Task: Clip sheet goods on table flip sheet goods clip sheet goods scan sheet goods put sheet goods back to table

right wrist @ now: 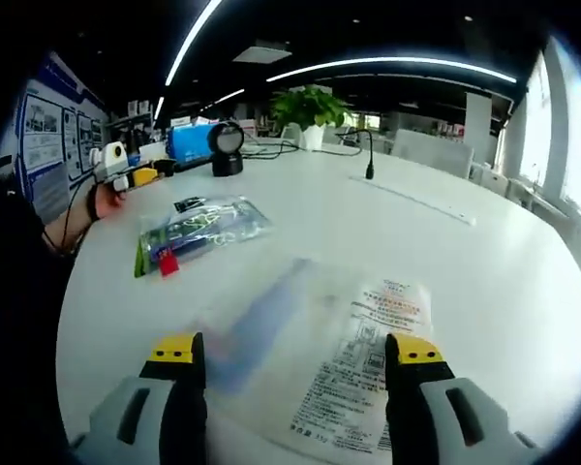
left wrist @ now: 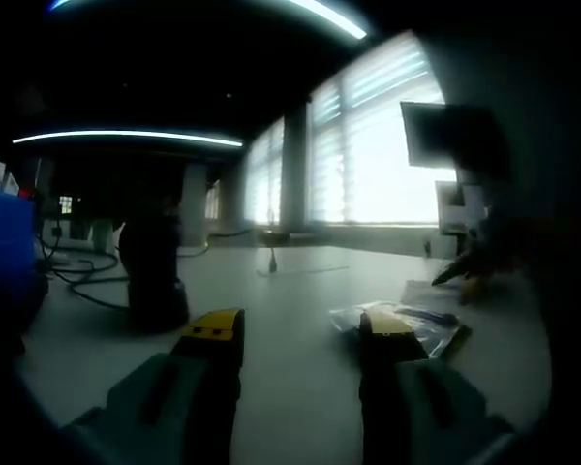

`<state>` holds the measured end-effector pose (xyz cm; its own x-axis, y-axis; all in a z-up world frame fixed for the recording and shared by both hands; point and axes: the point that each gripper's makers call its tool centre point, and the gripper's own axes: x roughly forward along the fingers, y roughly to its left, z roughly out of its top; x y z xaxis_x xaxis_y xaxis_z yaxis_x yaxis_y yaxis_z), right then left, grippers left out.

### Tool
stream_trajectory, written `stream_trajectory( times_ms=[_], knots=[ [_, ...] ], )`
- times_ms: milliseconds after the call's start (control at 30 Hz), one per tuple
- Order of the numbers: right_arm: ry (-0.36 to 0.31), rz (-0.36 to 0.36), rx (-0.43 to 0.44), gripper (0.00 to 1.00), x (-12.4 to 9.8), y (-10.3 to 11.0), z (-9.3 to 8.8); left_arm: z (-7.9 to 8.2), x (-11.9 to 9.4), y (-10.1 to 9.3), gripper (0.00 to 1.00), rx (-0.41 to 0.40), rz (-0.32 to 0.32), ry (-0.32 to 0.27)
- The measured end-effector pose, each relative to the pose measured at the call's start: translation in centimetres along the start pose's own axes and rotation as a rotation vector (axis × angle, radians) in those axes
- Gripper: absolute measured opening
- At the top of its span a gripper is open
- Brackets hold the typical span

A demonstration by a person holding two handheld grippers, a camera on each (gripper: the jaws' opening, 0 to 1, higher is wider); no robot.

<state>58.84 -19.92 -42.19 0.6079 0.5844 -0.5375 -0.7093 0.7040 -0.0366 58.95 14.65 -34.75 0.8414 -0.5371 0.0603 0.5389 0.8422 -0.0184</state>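
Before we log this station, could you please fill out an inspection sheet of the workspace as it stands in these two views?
Surface: white table, mostly bare at the far side.
Job's things: clear printed packet flat between the right gripper's jaws, its near part blurred; second packet with green and red parts farther left.
Clutter: black round-headed device, blue box, potted plant.
Grippers: left gripper open above the table, nothing between its jaws; right gripper open, jaws either side of the printed packet.
Cables: black cables trailing across the table's far end.
Surroundings: bright blinded windows, ceiling light strips, wall posters.
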Motion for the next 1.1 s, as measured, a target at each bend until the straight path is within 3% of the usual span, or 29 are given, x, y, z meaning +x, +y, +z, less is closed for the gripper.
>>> stream_trajectory(
  times_ms=[400, 767, 1100],
  knots=[
    [-0.008, -0.192, 0.118, 0.70, -0.5, 1.0, -0.2, 0.1, 0.0, 0.0, 0.40, -0.005, -0.001, -0.005],
    [-0.039, -0.301, 0.182, 0.70, -0.5, 0.3, -0.3, 0.2, -0.1, 0.1, 0.40, -0.011, 0.000, -0.012],
    [-0.056, -0.305, 0.178, 0.70, -0.7, -0.4, -0.4, 0.4, -0.2, 0.1, 0.40, -0.019, -0.001, -0.020]
  ],
)
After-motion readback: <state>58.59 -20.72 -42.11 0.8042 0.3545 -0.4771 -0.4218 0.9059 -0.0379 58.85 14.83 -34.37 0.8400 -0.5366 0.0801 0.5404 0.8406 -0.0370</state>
